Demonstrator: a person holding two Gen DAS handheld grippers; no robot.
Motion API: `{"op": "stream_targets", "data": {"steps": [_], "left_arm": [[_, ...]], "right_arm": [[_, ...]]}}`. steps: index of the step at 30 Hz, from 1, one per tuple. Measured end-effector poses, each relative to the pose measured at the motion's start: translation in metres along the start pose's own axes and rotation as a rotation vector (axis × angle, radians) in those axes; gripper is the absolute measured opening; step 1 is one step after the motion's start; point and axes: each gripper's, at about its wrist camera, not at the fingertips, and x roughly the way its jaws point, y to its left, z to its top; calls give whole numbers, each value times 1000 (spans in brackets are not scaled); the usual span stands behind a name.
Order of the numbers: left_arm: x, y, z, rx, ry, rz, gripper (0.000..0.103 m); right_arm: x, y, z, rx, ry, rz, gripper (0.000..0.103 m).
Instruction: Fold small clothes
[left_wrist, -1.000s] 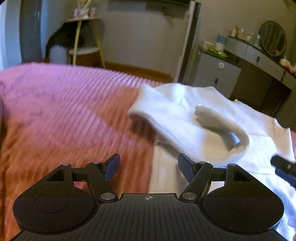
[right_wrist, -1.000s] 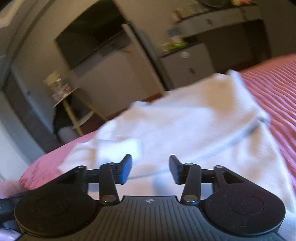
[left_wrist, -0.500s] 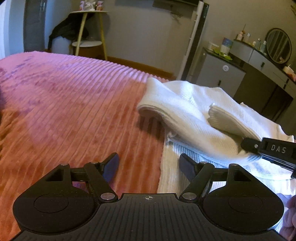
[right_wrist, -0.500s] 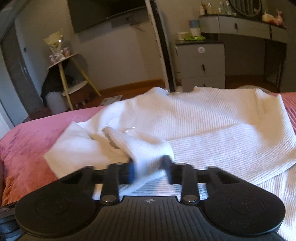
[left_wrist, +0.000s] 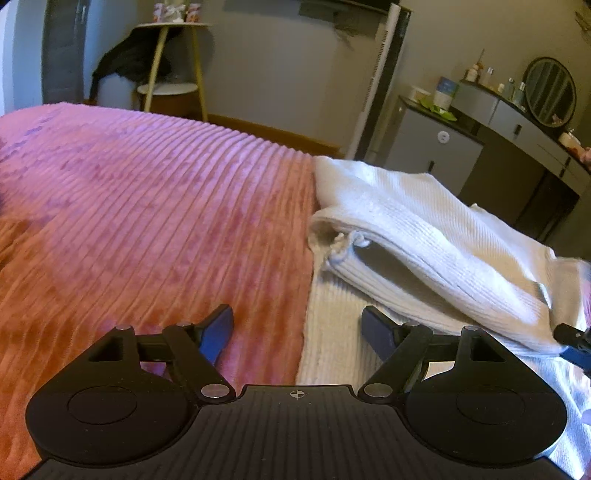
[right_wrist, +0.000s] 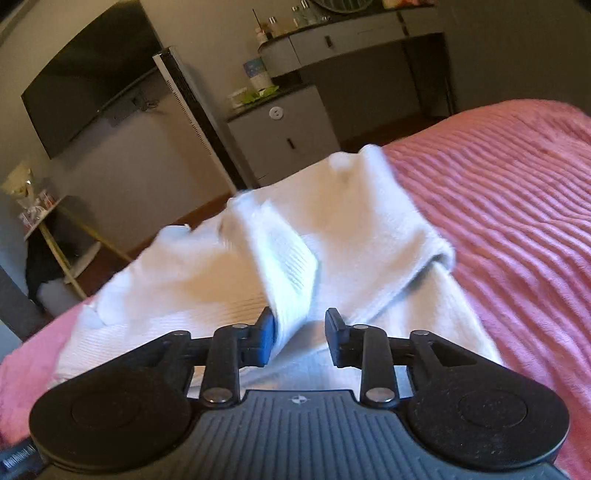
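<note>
The white ribbed knit garment (left_wrist: 417, 221) is lying half folded on the pink corduroy bedspread (left_wrist: 155, 206); the left tongs (left_wrist: 297, 328) are widening over its edge, gripping nothing; the right tongs (right_wrist: 300, 334) are opening, a fold between them touching one pad.

— What do the tools look like?
— The left gripper (left_wrist: 297, 330) is matte black plastic; a ribbed centre plate carries a small crosshair mark, flanked by two round housings with raised discs; silver screw heads sit at the linkage pivots.
— And its fingers?
— The fingers (left_wrist: 218, 326) end in dark blue pads; each angled arm has a triangular cut-out.
— The other one?
— The right gripper (right_wrist: 301, 334) has the same build: ribbed plate, crosshair, round housings, silver screws; its pads look blocky and blue-black; the plastic shows fine dust specks.
</note>
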Motion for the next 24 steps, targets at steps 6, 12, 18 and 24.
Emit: {"op": "stream_targets", "data": {"steps": [6, 12, 18, 24], "left_arm": [[1, 0, -1, -4, 0, -3, 83], [4, 1, -1, -22, -11, -18, 84], [5, 4, 1, -45, -29, -36, 84], [8, 8, 3, -74, -38, -45, 85]], "right_arm": [[3, -8, 8, 47, -16, 28, 31], [10, -7, 13, 44, -13, 45, 20], [2, 13, 28, -44, -85, 60, 8], [-13, 21, 52, -125, -222, 96, 8]]}}
